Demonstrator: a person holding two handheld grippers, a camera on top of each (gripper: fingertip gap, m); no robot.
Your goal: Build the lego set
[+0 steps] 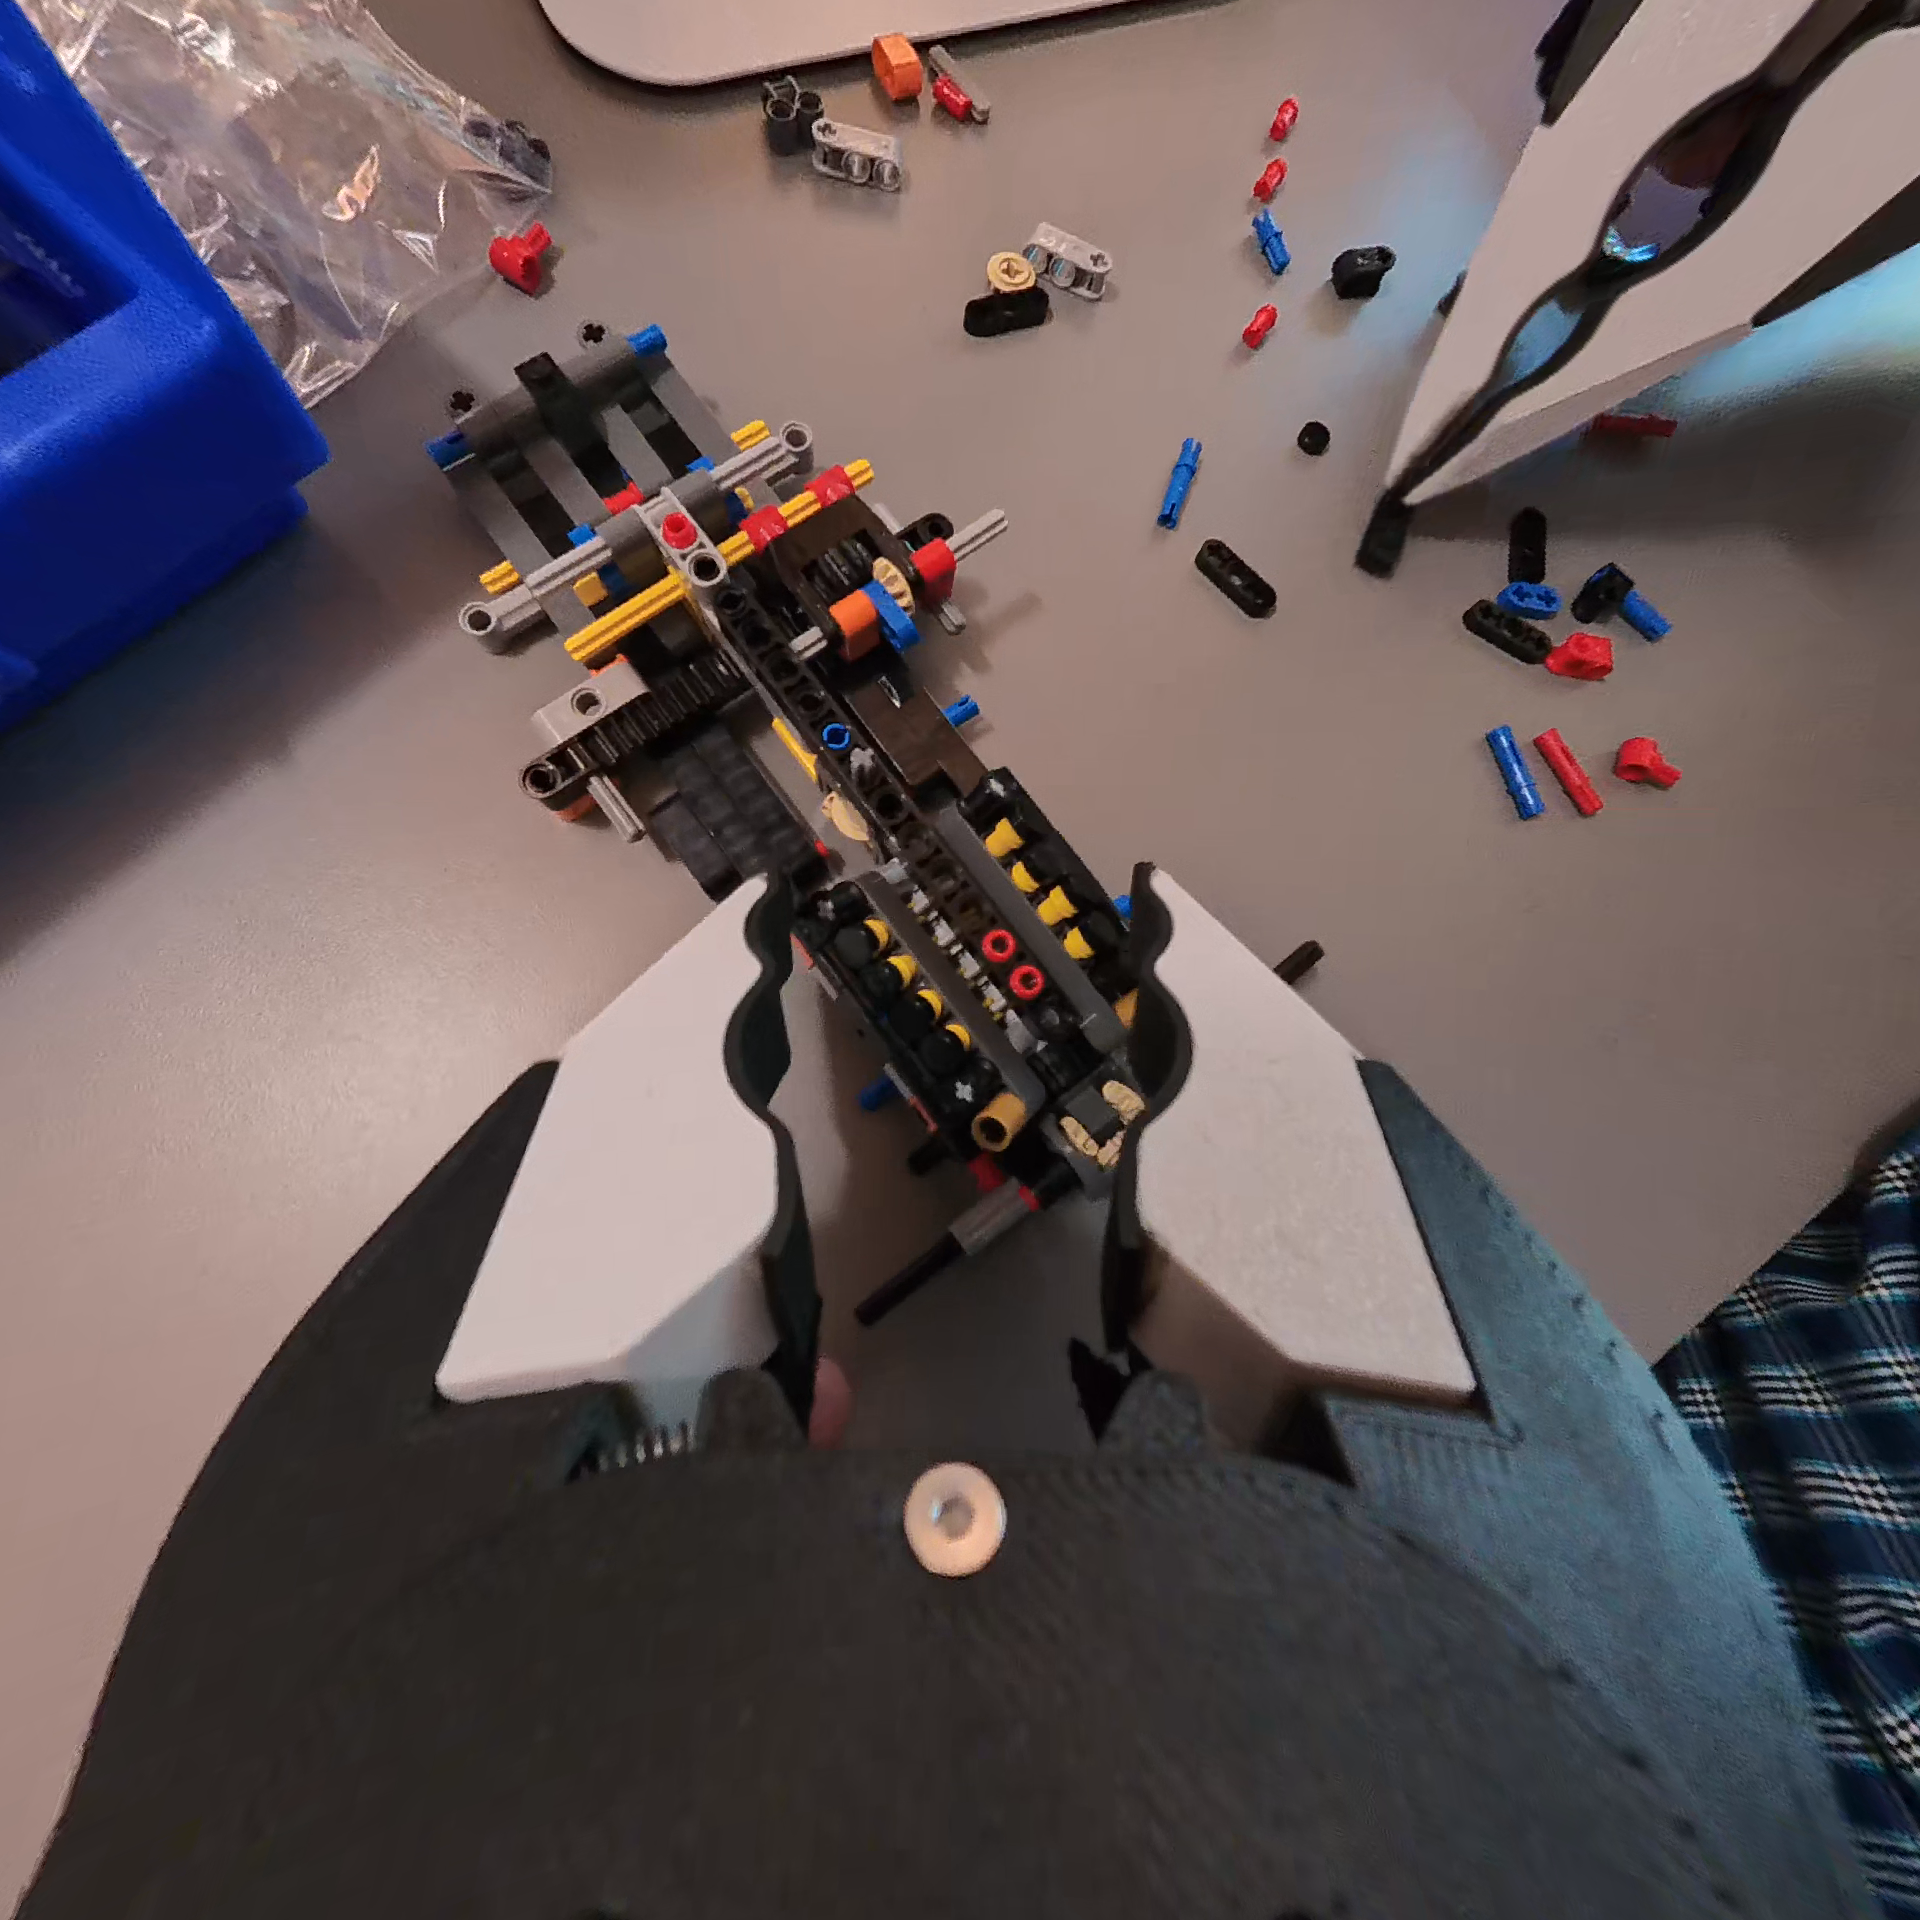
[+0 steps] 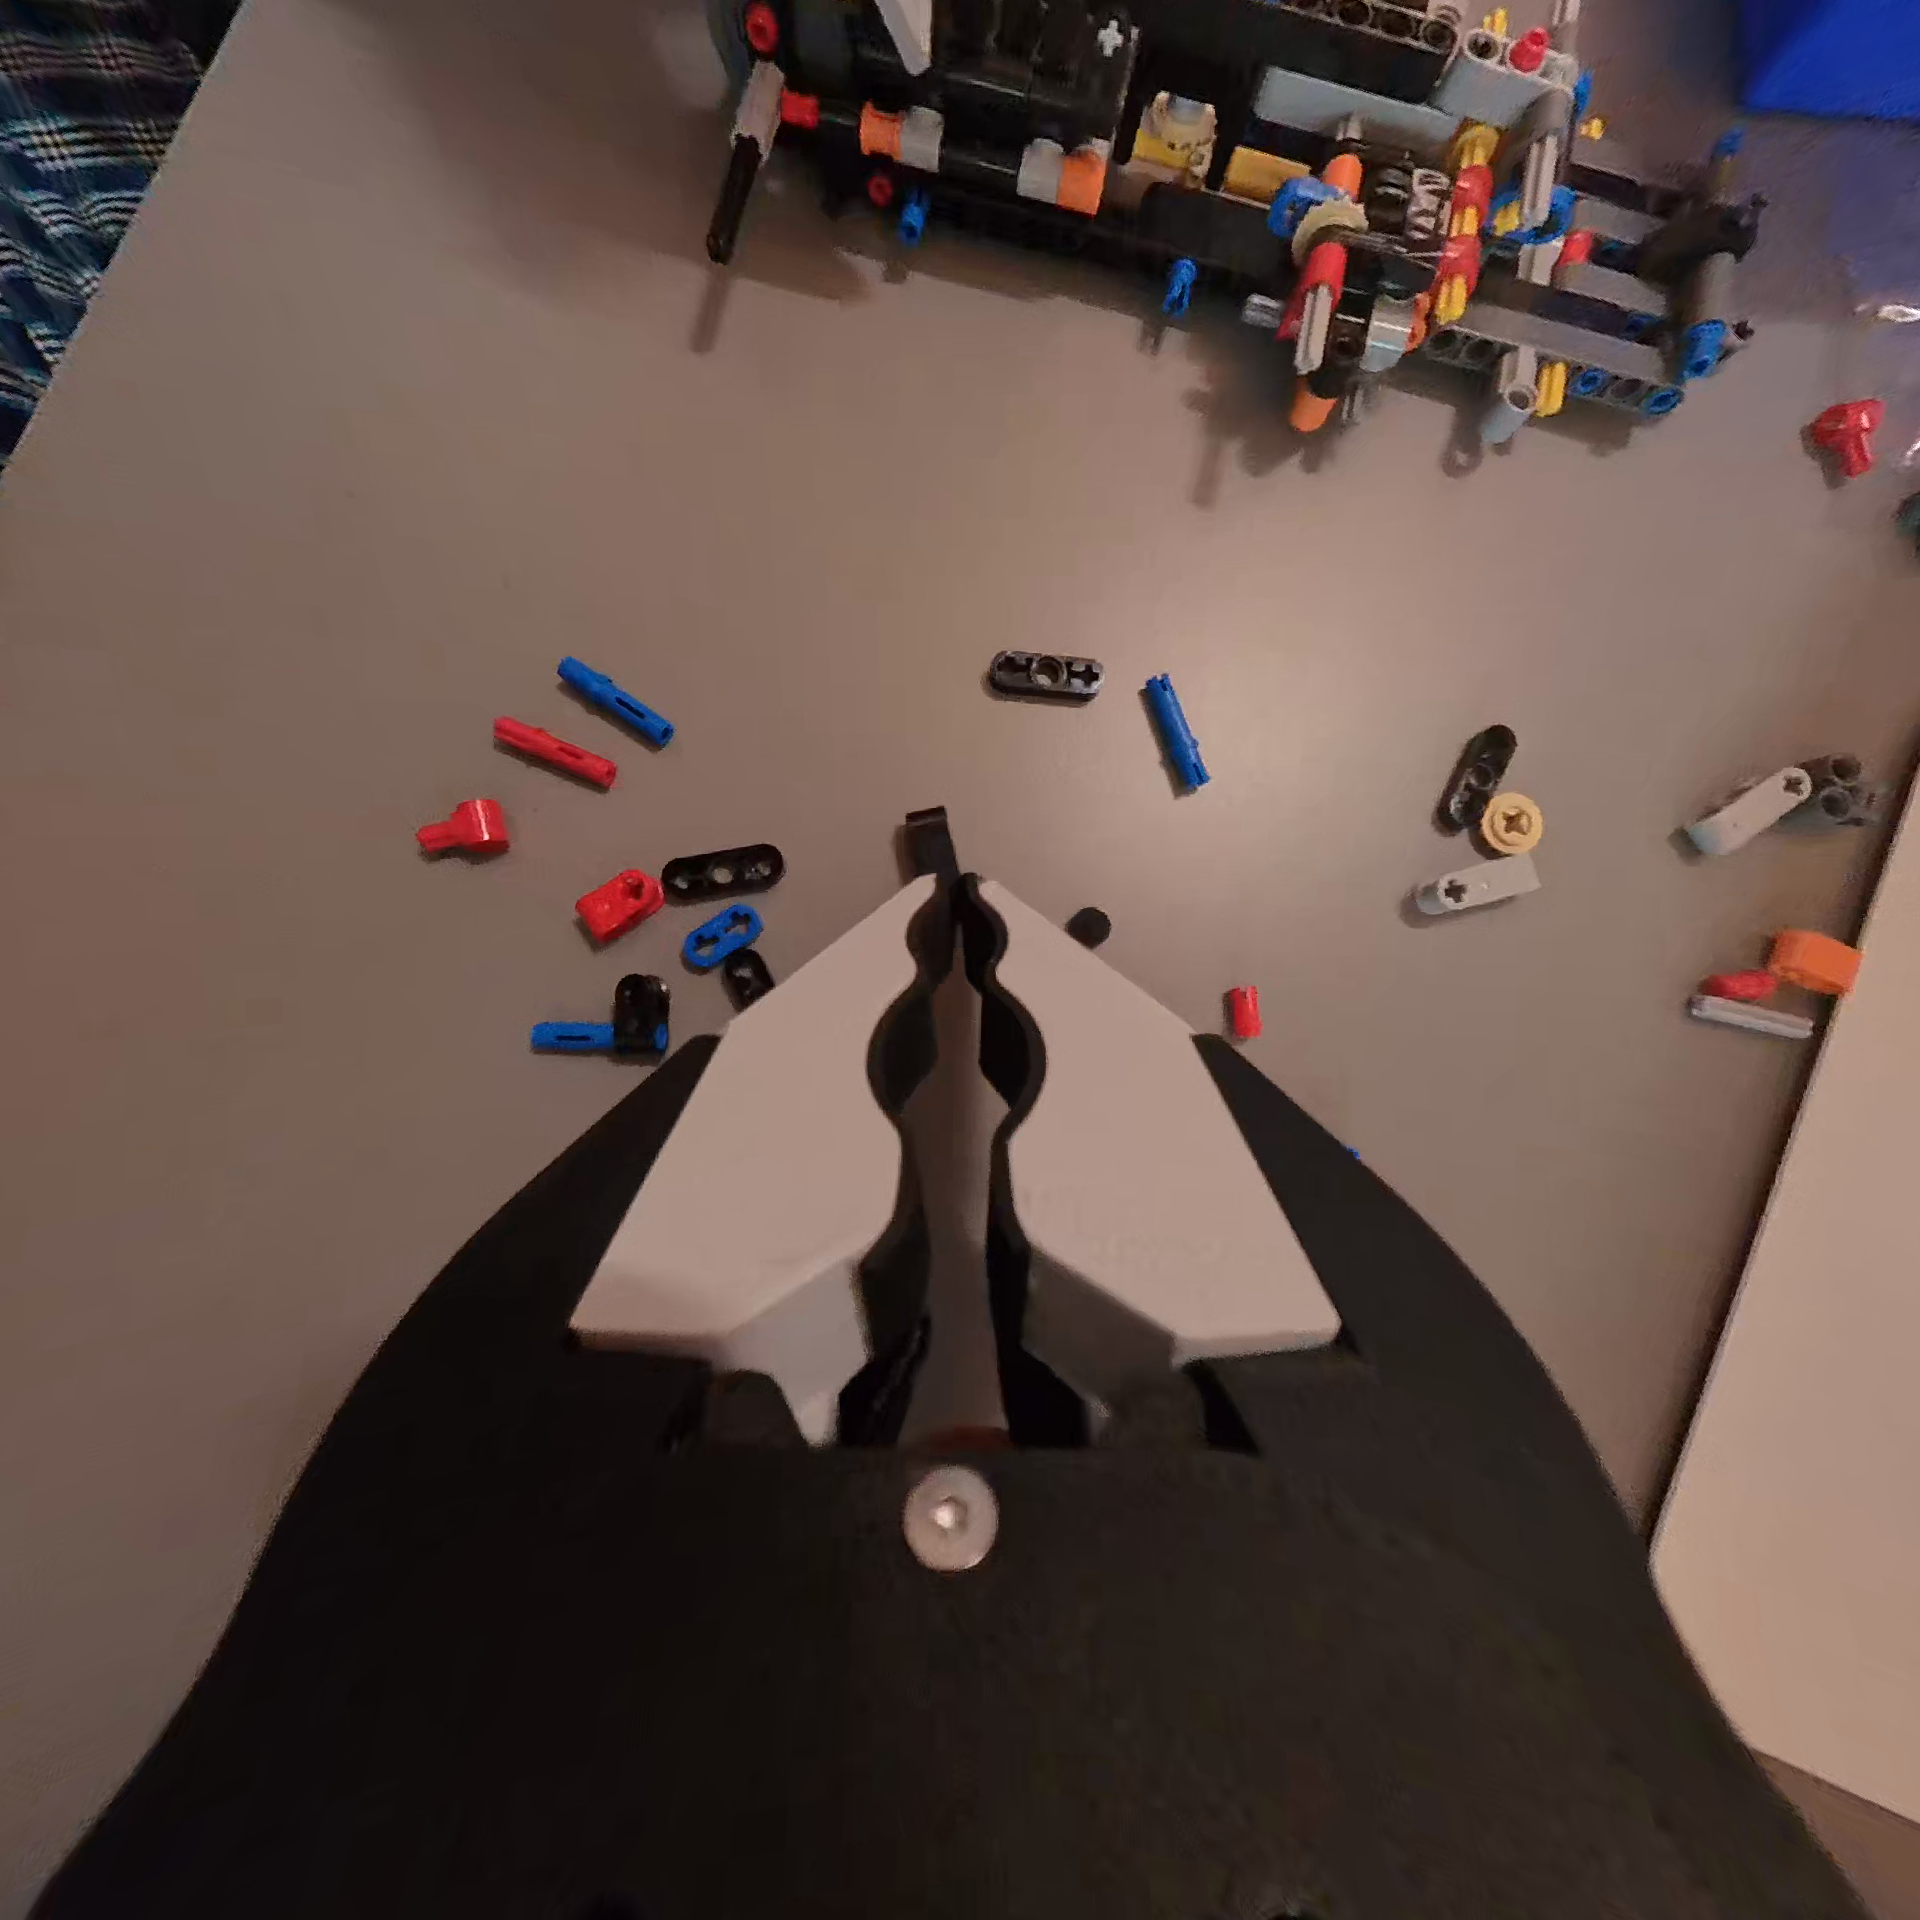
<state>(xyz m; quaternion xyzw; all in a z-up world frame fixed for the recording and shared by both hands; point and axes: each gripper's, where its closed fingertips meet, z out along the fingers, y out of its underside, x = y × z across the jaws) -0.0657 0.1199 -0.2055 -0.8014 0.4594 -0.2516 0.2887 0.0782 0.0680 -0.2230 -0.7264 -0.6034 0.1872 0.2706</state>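
Note:
A long, part-built lego model (image 1: 748, 644) of black, grey, yellow and red technic parts lies on the grey table (image 1: 208, 1039). My left gripper (image 1: 956, 899) has its jaws closed against both sides of the model's near end. The model also shows at the top of the right wrist view (image 2: 1299, 187). My right gripper (image 2: 951, 883) is shut on a small black piece (image 2: 928, 836) that sticks out past its tips, just above the table. The right gripper also shows at the upper right of the left wrist view (image 1: 1387, 525), away from the model.
Loose blue pins (image 2: 1176, 732), red pins (image 2: 554, 751) and black liftarms (image 2: 1044, 675) are scattered around my right gripper. A blue bin (image 1: 104, 416) and a clear plastic bag (image 1: 291, 156) sit far left. A white board (image 2: 1818, 1351) borders the right. Plaid cloth (image 1: 1818, 1403) is near the table edge. The left gripper's tips are roughly 15 cm from the right gripper's.

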